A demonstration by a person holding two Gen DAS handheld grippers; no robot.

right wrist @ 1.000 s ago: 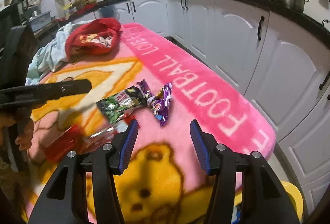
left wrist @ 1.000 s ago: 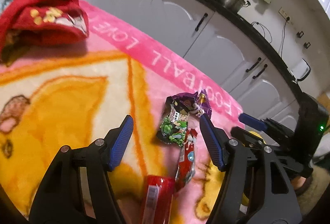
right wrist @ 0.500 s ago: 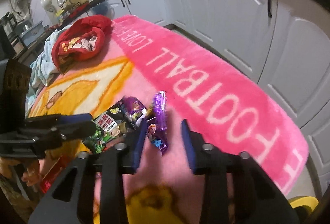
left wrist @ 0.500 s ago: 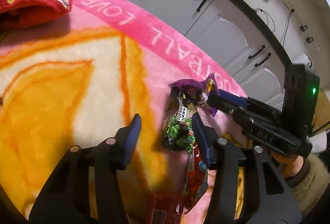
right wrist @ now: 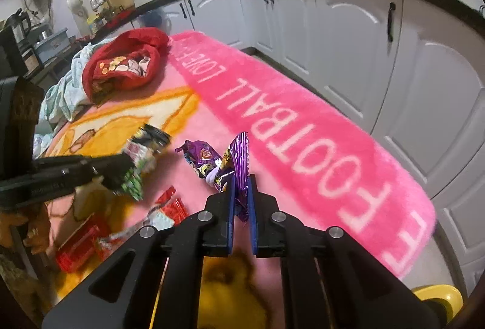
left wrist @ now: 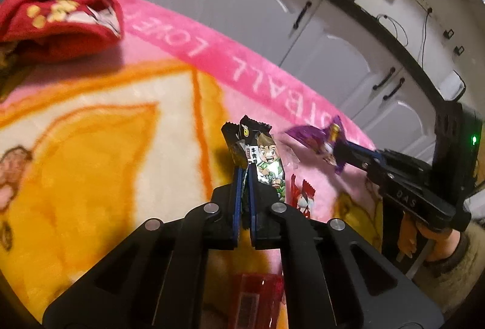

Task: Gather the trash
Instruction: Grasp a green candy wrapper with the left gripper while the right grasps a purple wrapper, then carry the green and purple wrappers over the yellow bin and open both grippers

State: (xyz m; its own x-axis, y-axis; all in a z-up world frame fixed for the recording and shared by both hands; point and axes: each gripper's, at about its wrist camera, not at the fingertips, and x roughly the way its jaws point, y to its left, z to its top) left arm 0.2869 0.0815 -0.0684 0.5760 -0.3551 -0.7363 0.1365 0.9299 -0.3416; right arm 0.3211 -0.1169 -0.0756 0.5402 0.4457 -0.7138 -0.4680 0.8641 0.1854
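My left gripper [left wrist: 245,174] is shut on a green and black snack wrapper [left wrist: 260,156] and holds it above the pink blanket [left wrist: 151,123]; it also shows in the right wrist view [right wrist: 142,159]. My right gripper [right wrist: 241,186] is shut on a purple wrapper [right wrist: 224,159], which also shows in the left wrist view [left wrist: 321,141]. A red and white wrapper [right wrist: 168,209] and a red packet [right wrist: 81,244] lie on the blanket between the grippers.
A red cloth bag [right wrist: 124,65] and a pale blue cloth [right wrist: 63,95] lie at the far end. White kitchen cabinets [right wrist: 348,35] stand along the blanket's right edge. A yellow object [right wrist: 439,295] sits low at the right.
Both grippers closed on their wrappers and lifted them off the blanket. The green and purple wrappers have come apart from each other.
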